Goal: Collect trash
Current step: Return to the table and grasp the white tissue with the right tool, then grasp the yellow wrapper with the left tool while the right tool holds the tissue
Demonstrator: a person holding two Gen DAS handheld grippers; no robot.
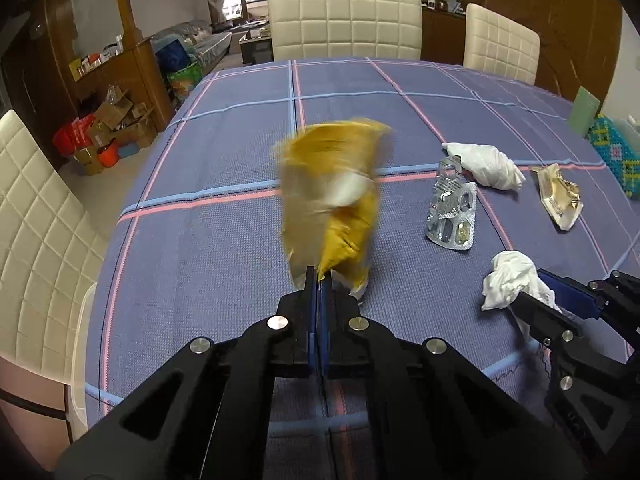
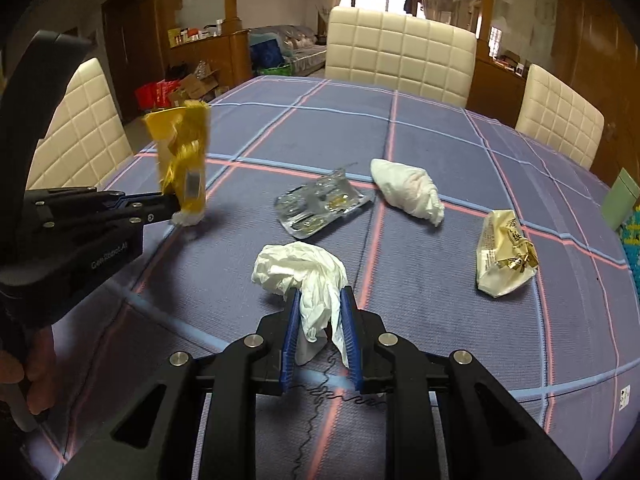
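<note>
My left gripper (image 1: 319, 276) is shut on a yellow snack wrapper (image 1: 332, 196), held upright just above the table; it also shows in the right wrist view (image 2: 182, 160), blurred. My right gripper (image 2: 322, 300) has its blue pads on either side of a crumpled white tissue (image 2: 304, 268), which shows in the left wrist view (image 1: 512, 280) too. On the cloth lie a silver pill blister pack (image 2: 320, 204), a second white tissue wad (image 2: 408, 190) and a cream-and-gold wrapper (image 2: 502, 252).
The table has a purple plaid cloth (image 2: 440, 152). Cream padded chairs (image 2: 400, 48) stand around it. A green crocheted item (image 1: 618, 156) sits at the right edge. Boxes and red bags (image 1: 100, 132) lie on the floor at far left.
</note>
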